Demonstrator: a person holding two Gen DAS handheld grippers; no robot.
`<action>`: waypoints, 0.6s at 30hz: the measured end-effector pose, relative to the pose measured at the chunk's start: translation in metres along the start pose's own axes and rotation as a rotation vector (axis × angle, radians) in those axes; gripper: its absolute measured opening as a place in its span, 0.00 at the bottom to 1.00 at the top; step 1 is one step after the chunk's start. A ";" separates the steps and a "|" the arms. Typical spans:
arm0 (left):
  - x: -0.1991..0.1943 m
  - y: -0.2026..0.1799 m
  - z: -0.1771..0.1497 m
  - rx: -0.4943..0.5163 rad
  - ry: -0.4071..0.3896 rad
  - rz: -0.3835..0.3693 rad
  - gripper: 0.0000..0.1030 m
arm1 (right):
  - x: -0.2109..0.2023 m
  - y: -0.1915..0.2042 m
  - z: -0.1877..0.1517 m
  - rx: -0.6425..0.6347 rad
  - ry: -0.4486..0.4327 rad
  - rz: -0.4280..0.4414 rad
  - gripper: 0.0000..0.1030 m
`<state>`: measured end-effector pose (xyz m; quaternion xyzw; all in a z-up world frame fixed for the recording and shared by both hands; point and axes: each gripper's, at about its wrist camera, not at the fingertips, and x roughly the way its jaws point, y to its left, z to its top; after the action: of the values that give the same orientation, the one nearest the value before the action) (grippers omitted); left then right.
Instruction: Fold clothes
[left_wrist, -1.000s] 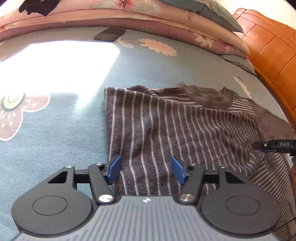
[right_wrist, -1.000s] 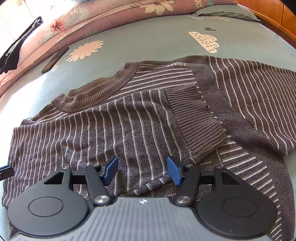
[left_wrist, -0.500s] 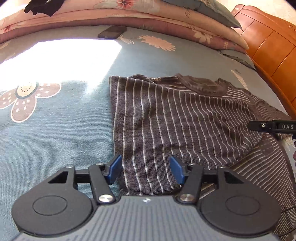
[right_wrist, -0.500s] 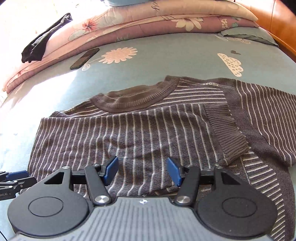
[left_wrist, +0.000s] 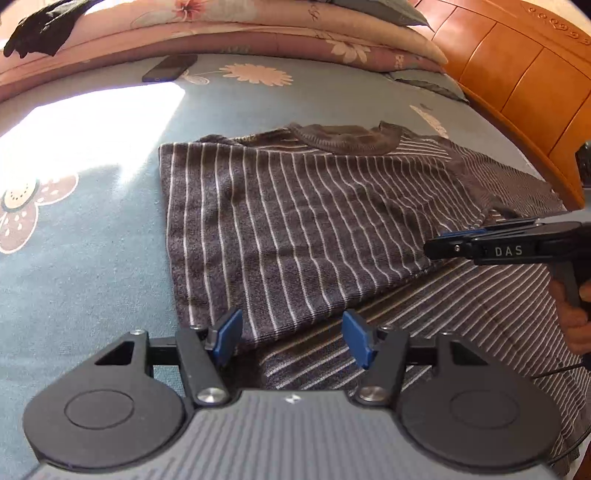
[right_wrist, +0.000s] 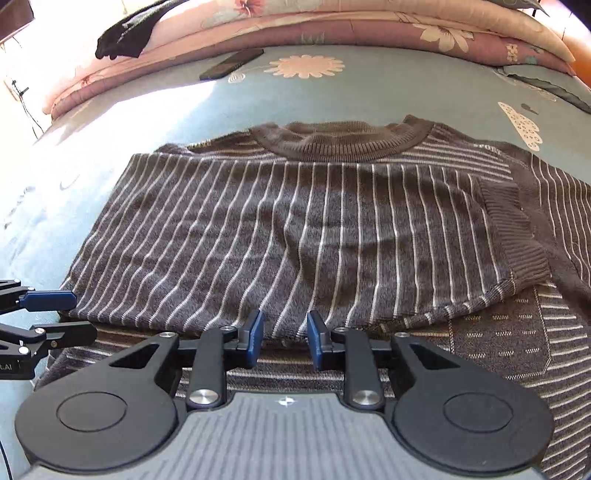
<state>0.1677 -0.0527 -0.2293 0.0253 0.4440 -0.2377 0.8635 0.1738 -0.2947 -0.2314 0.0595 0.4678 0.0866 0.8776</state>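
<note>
A dark grey sweater with thin white stripes (left_wrist: 314, 221) lies on the blue bed sheet, one sleeve folded across its chest; it also shows in the right wrist view (right_wrist: 314, 229). Its ribbed collar (right_wrist: 340, 142) points away from me and the ribbed cuff (right_wrist: 513, 236) lies at the right. My left gripper (left_wrist: 291, 338) is open and empty, just above the folded sleeve's near edge. My right gripper (right_wrist: 284, 339) is partly closed with a narrow gap, empty, at the sleeve's near edge. Each gripper shows in the other's view, the right one (left_wrist: 454, 245) and the left one (right_wrist: 51, 314).
A dark phone (left_wrist: 170, 68) lies on the sheet (left_wrist: 74, 258) near the folded floral quilts (left_wrist: 258, 26). A black garment (left_wrist: 40, 26) rests on the quilts. A wooden headboard (left_wrist: 517, 74) stands at the right. Sunlight falls on the sheet at the left.
Both grippers have pulled back and up from the sweater, so more of it shows. The right gripper's jaws have narrowed. The left jaws stay wide open.
</note>
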 end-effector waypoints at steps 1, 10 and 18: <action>0.002 -0.004 0.003 0.013 -0.009 -0.004 0.59 | 0.002 0.002 0.003 0.004 -0.006 0.008 0.28; 0.020 -0.012 -0.008 -0.071 0.047 0.039 0.60 | 0.003 -0.012 -0.001 -0.001 0.012 0.032 0.29; 0.035 -0.026 -0.001 -0.064 0.061 0.146 0.61 | 0.019 -0.068 0.002 0.066 -0.010 -0.045 0.23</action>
<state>0.1726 -0.0893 -0.2530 0.0372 0.4747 -0.1587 0.8649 0.1923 -0.3576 -0.2579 0.0781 0.4670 0.0509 0.8793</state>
